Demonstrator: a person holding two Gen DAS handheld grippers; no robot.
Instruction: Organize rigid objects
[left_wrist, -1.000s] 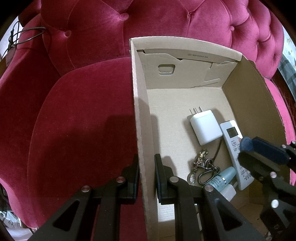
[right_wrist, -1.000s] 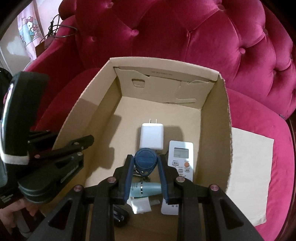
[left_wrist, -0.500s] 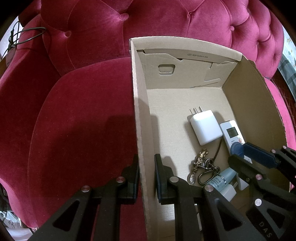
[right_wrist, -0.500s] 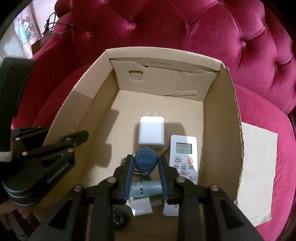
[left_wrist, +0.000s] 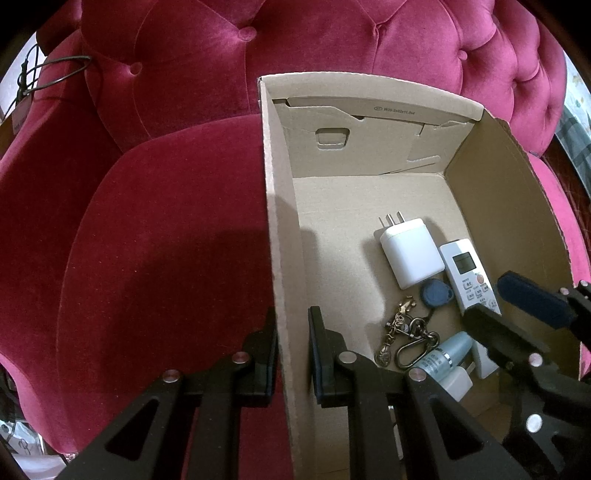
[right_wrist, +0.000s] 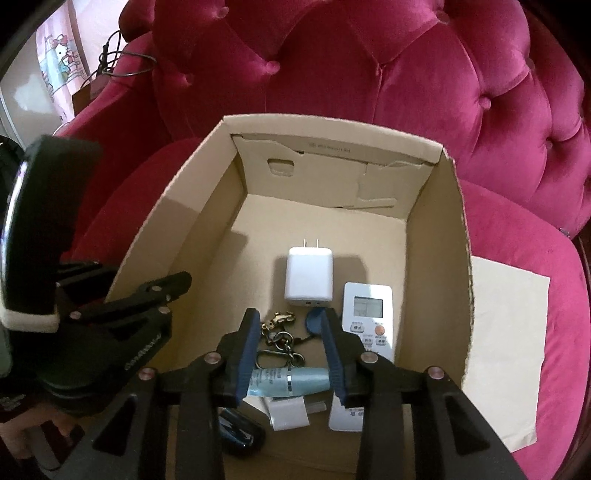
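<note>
An open cardboard box (left_wrist: 280, 258) (right_wrist: 436, 236) sits on a red velvet armchair. My left gripper (left_wrist: 292, 354) is shut on the box's left wall. My right gripper (right_wrist: 290, 350) is open and empty, inside the box above its floor; it also shows in the left wrist view (left_wrist: 517, 314). A blue key fob (left_wrist: 437, 293) (right_wrist: 314, 319) lies on the floor by a white charger (left_wrist: 408, 256) (right_wrist: 309, 275), a white remote (left_wrist: 467, 271) (right_wrist: 367, 315), a brass keyring (left_wrist: 404, 332) (right_wrist: 280, 338) and a pale blue bottle (left_wrist: 447, 354) (right_wrist: 288, 382).
A dark rounded object (right_wrist: 240, 435) lies at the box's near end. A beige paper sheet (right_wrist: 506, 332) lies on the seat right of the box. The tufted chair back (right_wrist: 369, 74) rises behind. A cable (left_wrist: 55, 70) hangs at the far left.
My right gripper has opened and let go of the blue key fob, which now lies on the box floor by the charger. The left gripper has not moved.
</note>
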